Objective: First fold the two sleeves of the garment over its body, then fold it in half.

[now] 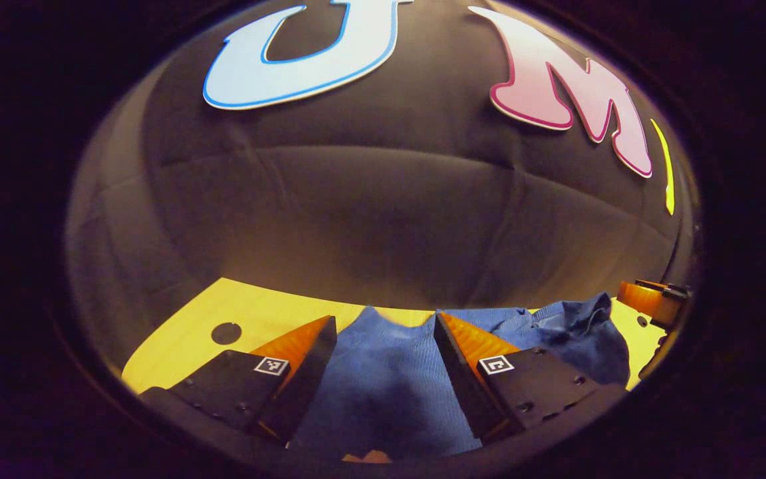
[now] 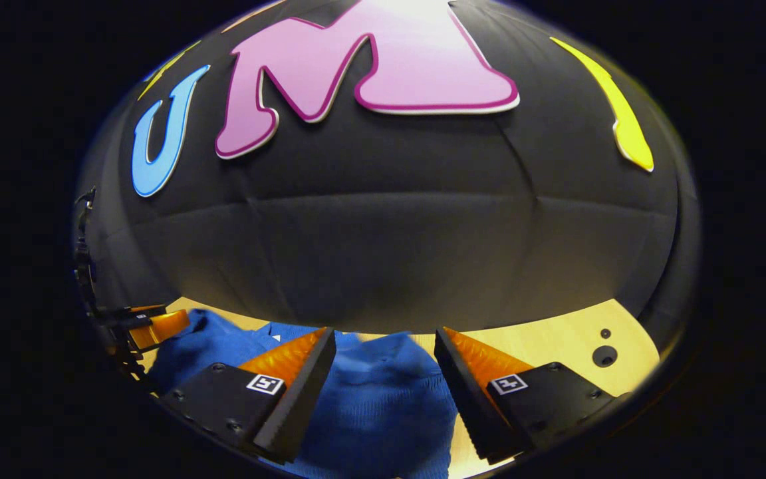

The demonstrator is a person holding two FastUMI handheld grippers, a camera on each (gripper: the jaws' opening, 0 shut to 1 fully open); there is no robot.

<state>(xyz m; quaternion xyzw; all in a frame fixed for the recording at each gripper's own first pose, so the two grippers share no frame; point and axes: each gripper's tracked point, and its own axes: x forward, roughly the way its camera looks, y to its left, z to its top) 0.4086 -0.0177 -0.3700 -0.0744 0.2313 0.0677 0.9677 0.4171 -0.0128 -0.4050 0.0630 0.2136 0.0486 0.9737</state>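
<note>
A blue knitted garment (image 1: 389, 386) lies on the light wooden table (image 1: 250, 306). In the left gripper view my left gripper (image 1: 385, 327) stands open above the cloth, its fingers wide apart with blue knit between and beneath them. A bunched fold of the garment (image 1: 582, 332) rises to the right. In the right gripper view my right gripper (image 2: 385, 339) is open too, over the garment (image 2: 383, 399), whose right edge ends near the right finger. The other gripper (image 2: 157, 326) shows at the far left, over the cloth.
The black cloth wall stands close behind the table's far edge in both views. Small round holes (image 1: 226, 332) (image 2: 604, 355) are set in the tabletop. Bare wood (image 2: 556, 339) lies right of the garment. The right gripper's tip (image 1: 652, 299) shows at the far right.
</note>
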